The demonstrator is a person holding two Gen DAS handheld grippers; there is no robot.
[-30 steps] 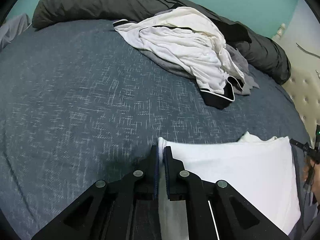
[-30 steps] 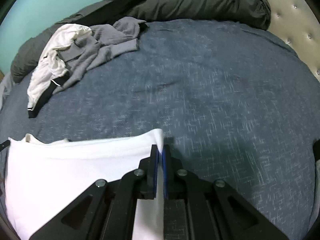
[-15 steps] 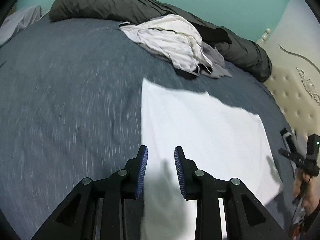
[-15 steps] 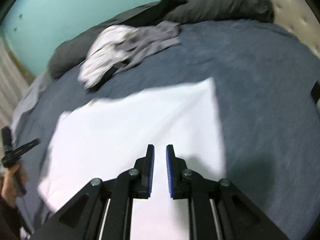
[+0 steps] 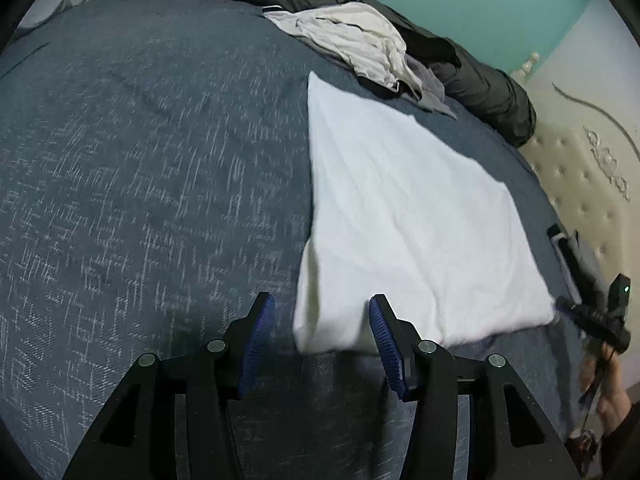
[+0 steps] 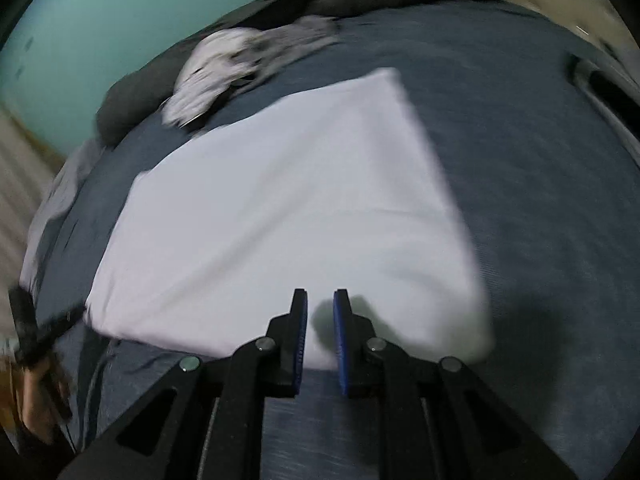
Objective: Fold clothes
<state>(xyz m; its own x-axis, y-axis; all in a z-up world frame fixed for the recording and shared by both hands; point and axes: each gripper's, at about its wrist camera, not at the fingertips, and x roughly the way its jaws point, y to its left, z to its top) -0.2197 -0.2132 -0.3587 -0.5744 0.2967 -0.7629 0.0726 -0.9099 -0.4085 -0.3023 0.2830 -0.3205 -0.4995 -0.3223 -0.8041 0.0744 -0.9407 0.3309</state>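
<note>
Toward the near edge of the bed (image 5: 140, 184), on its dark blue cover, we see the white garment (image 5: 408, 216) lying flat as a folded rectangle, its near hem just ahead of both tongs. Our left gripper (image 5: 322, 330) has its jaws opening, already fairly wide, with the garment's near-left corner showing between the pads but not pressed by them. At the far edge, a heap of unfolded clothes (image 5: 352, 36) rests against the dark duvet (image 5: 480, 80). Our right gripper (image 6: 320, 328) is opening too, still narrow, over the near hem and gripping nothing. We judge the cloth light, soft and limp, likely to sag or crease; it is best pinched at corners or along a folded edge, both hands together.
</note>
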